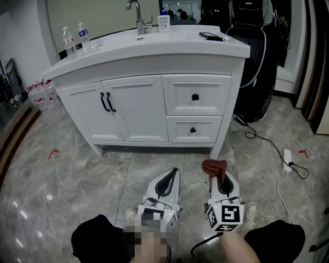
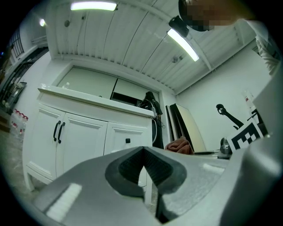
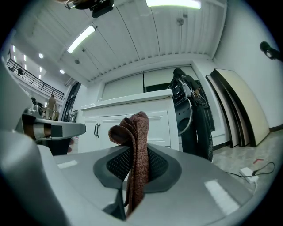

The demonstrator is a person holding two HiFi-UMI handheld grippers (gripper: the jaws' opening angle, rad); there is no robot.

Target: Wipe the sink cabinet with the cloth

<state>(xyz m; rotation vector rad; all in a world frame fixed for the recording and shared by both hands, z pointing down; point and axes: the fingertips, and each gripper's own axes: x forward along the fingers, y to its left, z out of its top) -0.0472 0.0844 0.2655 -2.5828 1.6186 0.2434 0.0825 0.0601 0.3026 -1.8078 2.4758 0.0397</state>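
Note:
A white sink cabinet (image 1: 154, 97) stands ahead, with two doors and two drawers, also seen as the cabinet (image 2: 84, 137) and the cabinet (image 3: 132, 119). My right gripper (image 1: 216, 174) is low over the floor, short of the cabinet, and shut on a reddish-brown cloth (image 1: 214, 168). The cloth (image 3: 135, 154) stands up folded between the jaws. My left gripper (image 1: 168, 180) hangs beside it, shut with nothing held. In the left gripper view the cloth (image 2: 180, 145) shows to the right.
On the countertop stand two water bottles (image 1: 74, 40), a faucet (image 1: 136, 15), a small container (image 1: 164, 22) and a dark flat object (image 1: 211, 36). A black chair or bag (image 1: 257, 56) stands right of the cabinet. A cable and power strip (image 1: 287, 159) lie on the marble floor.

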